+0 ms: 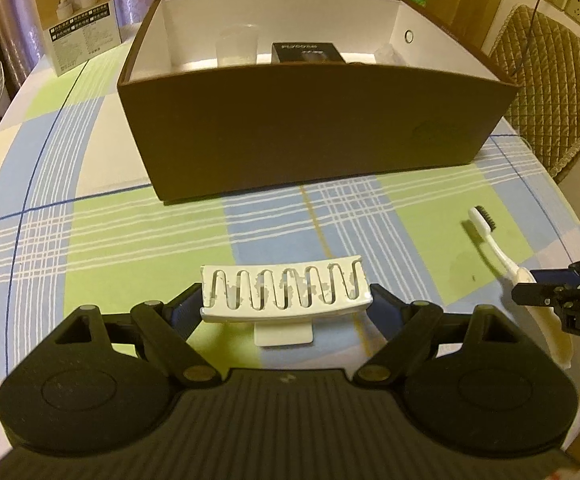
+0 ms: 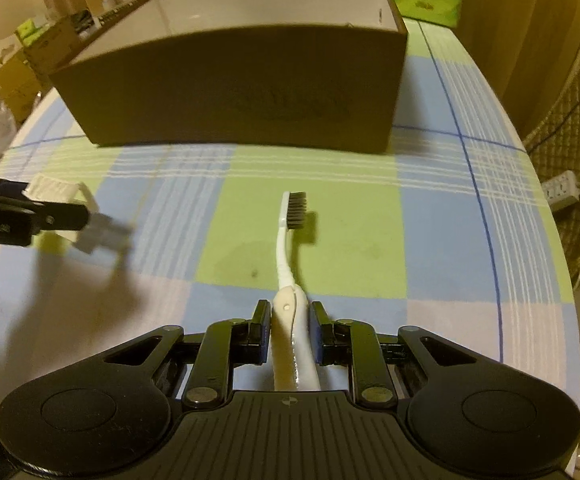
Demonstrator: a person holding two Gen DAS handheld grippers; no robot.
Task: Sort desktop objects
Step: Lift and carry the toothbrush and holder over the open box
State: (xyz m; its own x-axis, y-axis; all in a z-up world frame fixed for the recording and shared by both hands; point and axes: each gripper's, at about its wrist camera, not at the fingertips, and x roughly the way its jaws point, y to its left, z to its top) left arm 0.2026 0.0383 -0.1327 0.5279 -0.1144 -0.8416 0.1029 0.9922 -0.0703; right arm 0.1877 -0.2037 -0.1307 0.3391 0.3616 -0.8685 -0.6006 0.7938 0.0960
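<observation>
— Checked tablecloth point(image 1: 102, 216), brown box point(image 1: 313, 136) at the back. Our left gripper point(image 1: 286, 304)?
— Clamped on the white rack point(image 1: 284, 294), above the cloth.
— Right gripper point(image 2: 290, 332)?
— We grip the toothbrush point(image 2: 290, 232) handle, bristles toward the box.

Matt brown cardboard box point(image 1: 313, 128) with smooth white paper lining, standing on a checked green, blue and white cloth table cover point(image 1: 130, 216) of flat, soft weave. Glossy white plastic slotted rack point(image 1: 286, 296) with patches of worn, flaking finish, clamped in the matt black plastic left gripper point(image 1: 286, 312) with ribbed body and small brass-coloured metal pins; smooth, shiny white plastic toothbrush point(image 2: 290, 240) with dark bristles between the fingers of the matt black plastic right gripper point(image 2: 290, 332). Inside the box, clear plastic cup point(image 1: 238, 45); beside the table, quilted tan fabric chair cover point(image 1: 549, 92).
</observation>
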